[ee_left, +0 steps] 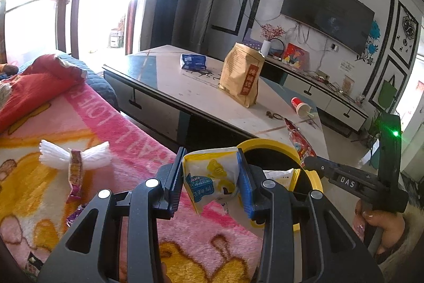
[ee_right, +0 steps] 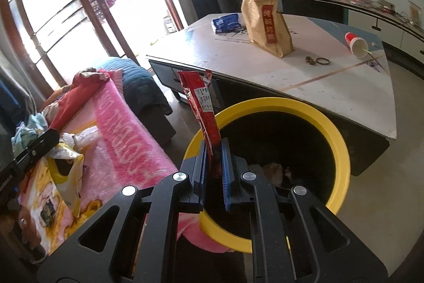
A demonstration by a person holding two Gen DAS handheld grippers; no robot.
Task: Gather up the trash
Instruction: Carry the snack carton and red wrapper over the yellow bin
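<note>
Two tools carry trash: the right tool (ee_right: pixel 214 163), clamped on a red wrapper (ee_right: pixel 201 108) standing upright, sits at the yellow bin's (ee_right: pixel 341 147) near rim at lower centre, nearer than the left tool (ee_left: pixel 210 177) gripping a yellow-white packet (ee_left: pixel 209 177).

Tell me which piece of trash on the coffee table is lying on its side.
The red paper cup with the straw, tipped over near the table's corner. The brown paper bag stands upright, and the blue packet lies flat.

bin (ee_right: pixel 341 147) contents dim, TV (ee_left: pixel 326 15) edge cropped
</note>
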